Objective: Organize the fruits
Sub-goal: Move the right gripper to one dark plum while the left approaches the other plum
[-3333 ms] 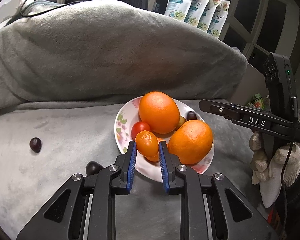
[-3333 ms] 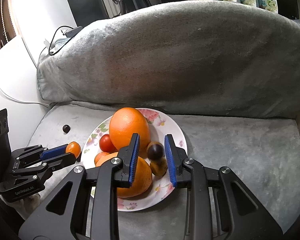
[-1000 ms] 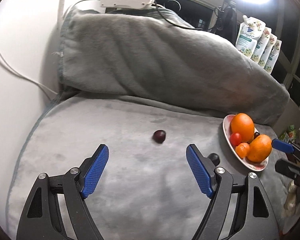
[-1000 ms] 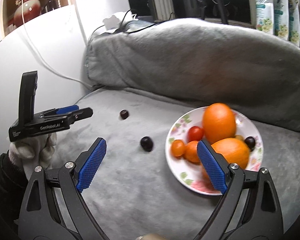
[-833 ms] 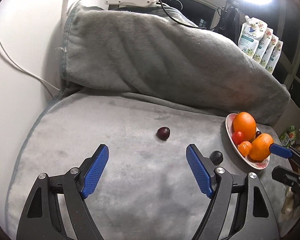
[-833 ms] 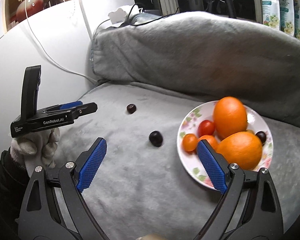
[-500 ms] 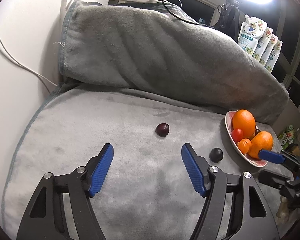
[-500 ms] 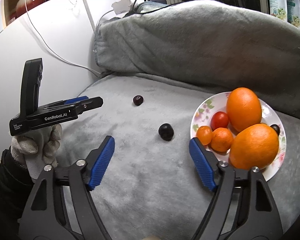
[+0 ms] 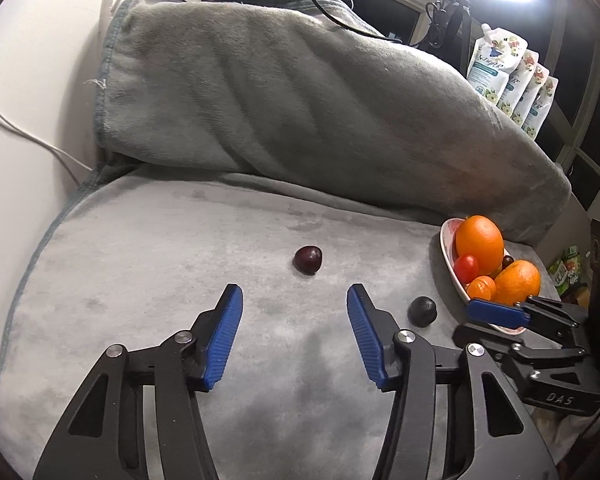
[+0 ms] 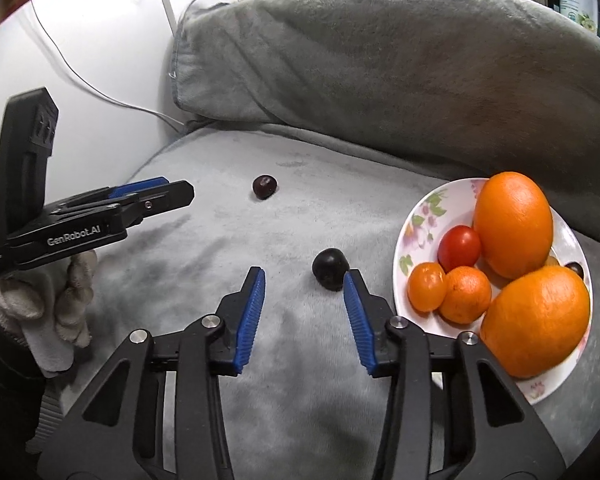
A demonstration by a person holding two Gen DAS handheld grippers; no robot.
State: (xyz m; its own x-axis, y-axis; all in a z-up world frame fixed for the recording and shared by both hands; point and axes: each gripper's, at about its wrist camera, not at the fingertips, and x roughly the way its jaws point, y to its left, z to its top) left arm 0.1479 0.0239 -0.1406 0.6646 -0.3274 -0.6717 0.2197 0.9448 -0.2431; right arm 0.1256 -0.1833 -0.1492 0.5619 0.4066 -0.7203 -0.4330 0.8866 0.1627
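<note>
Two dark fruits lie loose on the grey blanket. The reddish-dark one [image 9: 308, 259] [image 10: 264, 186] sits just beyond the tips of my left gripper [image 9: 295, 294] [image 10: 176, 190], not between them. The black one [image 10: 330, 268] [image 9: 422, 311] lies just ahead of my right gripper [image 10: 304, 276] [image 9: 470, 320], close to its right fingertip [image 10: 350, 280]. Both grippers' jaws are closing with nothing between the pads. A flowered plate [image 10: 420, 216] [image 9: 446, 236] on the right holds two big oranges, two small oranges, a red tomato [image 10: 459, 245] and small dark fruits.
A thick grey blanket roll [image 9: 300, 100] rises behind the flat area. A white wall and cable [image 9: 28, 136] bound the left side. A gloved hand [image 10: 48, 308] holds the left gripper. Pouches [image 9: 500, 76] stand by the window at the back right.
Both grippers' jaws have narrowed. The right gripper has come forward and down toward the black fruit. The small orange held by the left gripper earlier now lies on the plate.
</note>
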